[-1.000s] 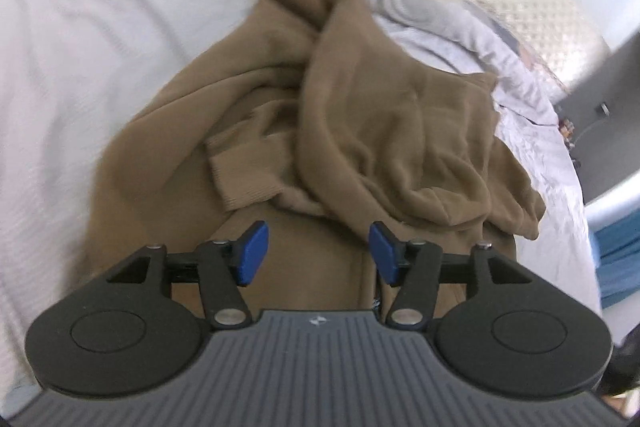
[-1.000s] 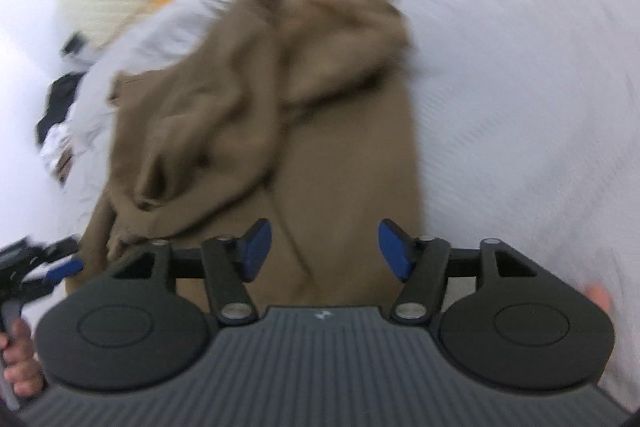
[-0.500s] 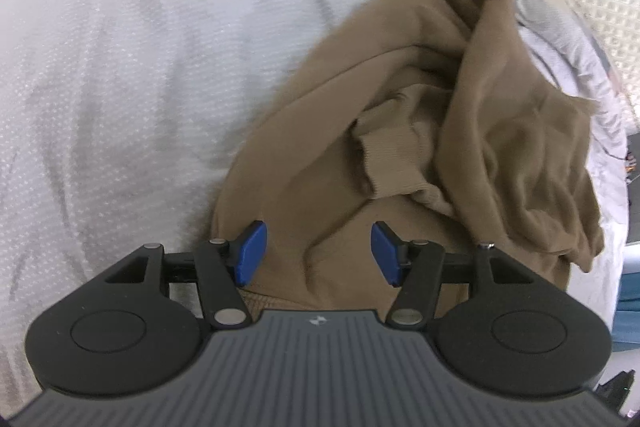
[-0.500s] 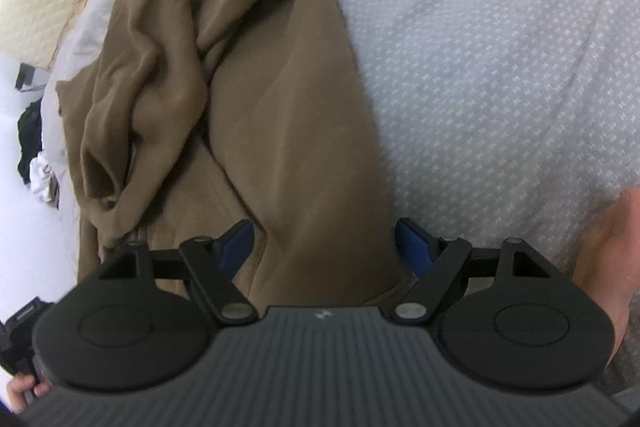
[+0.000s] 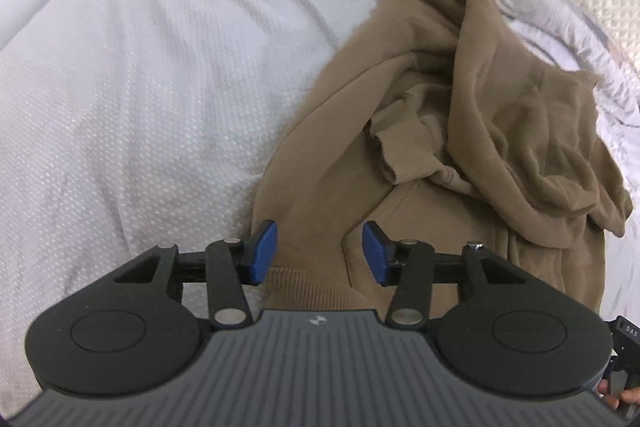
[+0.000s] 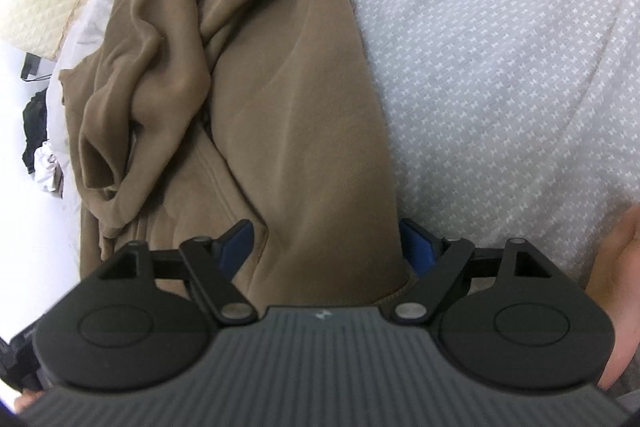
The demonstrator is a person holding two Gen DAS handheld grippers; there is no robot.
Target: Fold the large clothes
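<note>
Both tools have dropped closer to the brown hoodie (image 5: 472, 131) hem since the earlier frame. Left tool (image 5: 319, 251) closing, right tool (image 6: 328, 247) spreading, each straddling fabric, pads seemingly not pressing. Hoodie lies crumpled on the white bed (image 5: 152, 99) near its far edge, beside grey clothing (image 5: 532, 15).

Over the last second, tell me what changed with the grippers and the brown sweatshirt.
Both grippers moved in to the brown sweatshirt's ribbed hem. The left gripper shifted to its corner, jaws closing around the cloth; the right gripper dropped lower, jaws opening astride the hem. Neither grips yet. The sweatshirt stays crumpled on the white bedspread.
</note>
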